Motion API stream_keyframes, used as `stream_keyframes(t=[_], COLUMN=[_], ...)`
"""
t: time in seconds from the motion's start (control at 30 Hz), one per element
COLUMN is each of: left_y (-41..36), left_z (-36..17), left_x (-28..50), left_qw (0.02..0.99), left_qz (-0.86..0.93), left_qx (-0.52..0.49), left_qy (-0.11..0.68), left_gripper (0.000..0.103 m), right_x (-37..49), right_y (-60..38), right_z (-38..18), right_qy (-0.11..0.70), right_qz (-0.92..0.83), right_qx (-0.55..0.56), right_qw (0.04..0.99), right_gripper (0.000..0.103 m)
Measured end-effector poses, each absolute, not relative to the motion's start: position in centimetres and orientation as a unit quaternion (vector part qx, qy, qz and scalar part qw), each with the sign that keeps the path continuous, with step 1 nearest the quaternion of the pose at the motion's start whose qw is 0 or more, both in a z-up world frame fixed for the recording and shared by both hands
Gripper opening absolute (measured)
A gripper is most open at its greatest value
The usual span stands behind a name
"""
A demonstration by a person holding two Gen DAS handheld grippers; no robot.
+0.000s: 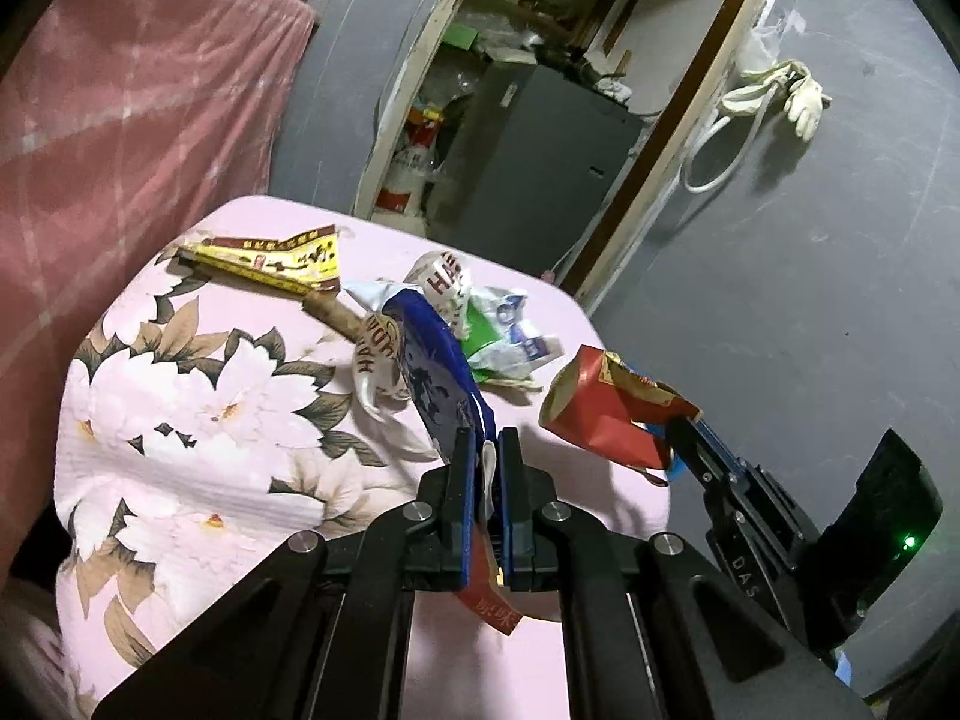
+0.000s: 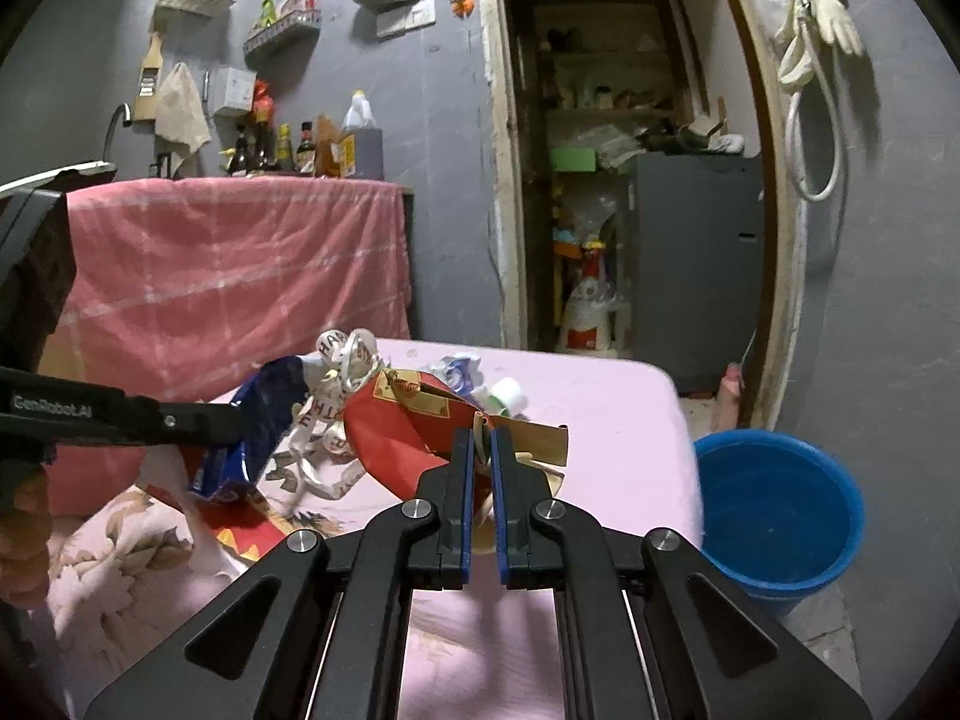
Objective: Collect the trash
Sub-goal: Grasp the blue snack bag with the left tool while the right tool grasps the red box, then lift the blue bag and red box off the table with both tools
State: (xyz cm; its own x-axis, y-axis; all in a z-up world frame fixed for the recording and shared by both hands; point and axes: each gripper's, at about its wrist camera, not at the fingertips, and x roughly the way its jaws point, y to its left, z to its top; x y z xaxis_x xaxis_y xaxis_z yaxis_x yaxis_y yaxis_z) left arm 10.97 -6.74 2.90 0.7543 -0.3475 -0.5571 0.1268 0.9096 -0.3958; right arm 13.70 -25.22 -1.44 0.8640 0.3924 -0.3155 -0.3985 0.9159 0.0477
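Note:
My left gripper (image 1: 485,441) is shut on a crumpled blue wrapper (image 1: 435,372), held just above the pink floral tablecloth (image 1: 198,420); a white printed ribbon (image 1: 441,285) tangles around it. To its right, my right gripper (image 2: 480,438) is shut on a red and gold wrapper (image 2: 390,438), also lifted off the cloth. The red wrapper (image 1: 606,414) hangs near the table's right edge. A yellow wrapper (image 1: 270,258), a brown stick (image 1: 336,315) and a green and white wrapper (image 1: 510,330) lie on the cloth behind.
A blue bucket (image 2: 780,510) stands on the floor right of the table. A pink-draped counter (image 2: 240,264) with bottles is behind on the left. An open doorway (image 2: 630,210) with a grey cabinet lies straight ahead. Gloves and a hose (image 2: 810,60) hang on the grey wall.

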Motion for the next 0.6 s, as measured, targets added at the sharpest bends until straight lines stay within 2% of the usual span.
stream_keyframes(t=[0.27,0.6], left_y=[-7.9,-6.1], left_z=[3.5,1.6], left_x=[10.5,12.0], left_qw=[0.943,0.919], left_qz=[-0.126,-0.136], left_qx=[-0.121,-0.162], left_qy=[0.283,0.333], left_gripper=[0.004,0.004], right_x=[13.5,14.2], right_y=[-26.0,-25.3], right_z=[-0.7,-1.5], right_qy=[0.136,0.165], right_qz=[0.196,0.190], right_qx=[0.015,0.003], right_qw=[0.971,0.968], right_gripper=[0.004,0.004])
